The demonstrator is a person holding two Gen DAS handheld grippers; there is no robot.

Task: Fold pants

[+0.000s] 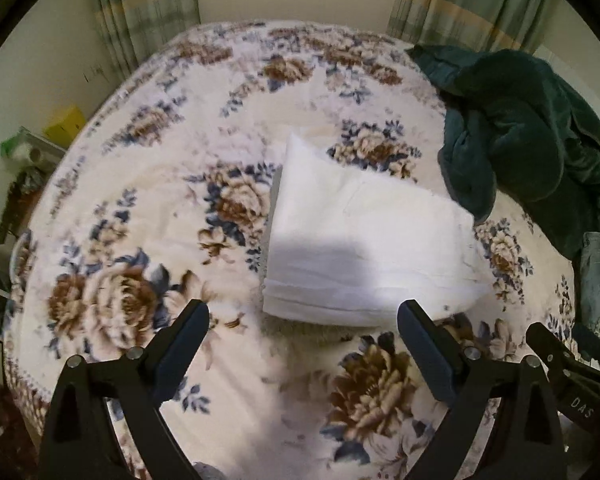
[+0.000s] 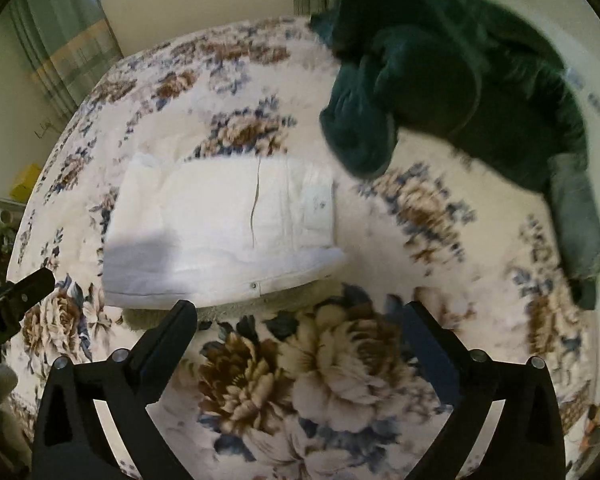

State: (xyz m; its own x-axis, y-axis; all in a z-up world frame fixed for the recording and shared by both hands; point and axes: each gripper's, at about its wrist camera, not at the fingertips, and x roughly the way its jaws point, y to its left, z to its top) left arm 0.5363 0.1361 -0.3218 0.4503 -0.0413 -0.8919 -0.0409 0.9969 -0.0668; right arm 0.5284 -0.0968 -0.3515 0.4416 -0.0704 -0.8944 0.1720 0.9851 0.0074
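Note:
White pants (image 1: 364, 240) lie folded into a thick rectangle on the flowered bedspread (image 1: 148, 208). In the right wrist view the same folded pants (image 2: 224, 236) show a button near their front edge. My left gripper (image 1: 303, 312) hangs above the bed just in front of the bundle, open, with nothing between its fingers. My right gripper (image 2: 300, 312) is open too, above the bedspread (image 2: 324, 360) to the right of the bundle's front edge, holding nothing. A tip of the right gripper (image 1: 556, 352) shows at the lower right of the left wrist view.
A heap of dark green clothing (image 1: 532, 140) with a grey-blue denim piece (image 1: 594, 276) lies on the bed's right side, also seen as green clothing (image 2: 452, 84). Curtains (image 1: 148, 12) hang behind the bed. A yellow box (image 1: 66, 122) and clutter stand off the left edge.

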